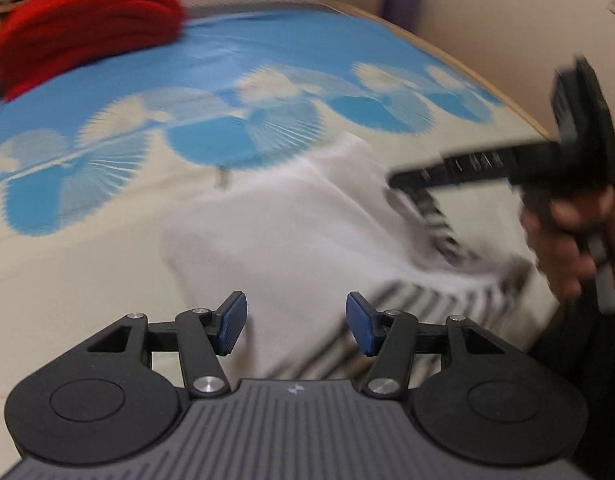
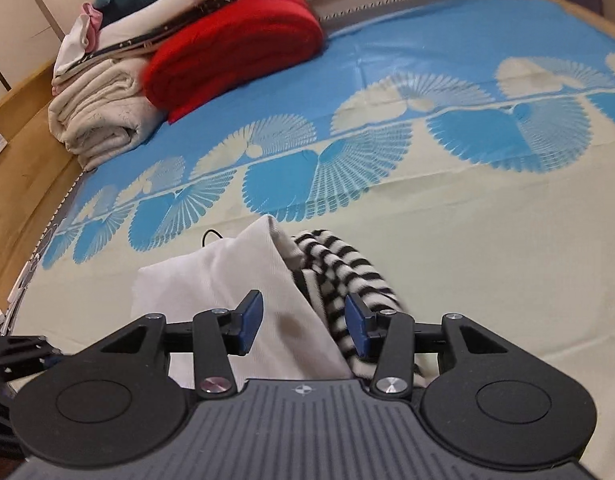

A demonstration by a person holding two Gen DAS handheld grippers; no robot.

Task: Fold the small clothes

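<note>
A small white garment (image 1: 291,224) with black-and-white striped parts (image 1: 439,228) lies crumpled on the bed. My left gripper (image 1: 296,326) is open and empty, hovering just above its near edge. My right gripper (image 2: 303,326) is open over the same garment (image 2: 235,280), with the striped sleeve (image 2: 347,272) by its right finger. In the left wrist view the right gripper (image 1: 403,178) reaches in from the right, held by a hand, its tip at the garment's right side; that view is blurred.
The bed sheet (image 2: 427,40) is blue and cream with fan patterns. A red folded blanket (image 2: 235,52), cream towels (image 2: 103,120) and piled clothes sit at the far left corner. A wooden bed edge (image 2: 23,140) runs on the left, a wall (image 1: 507,20) on the right.
</note>
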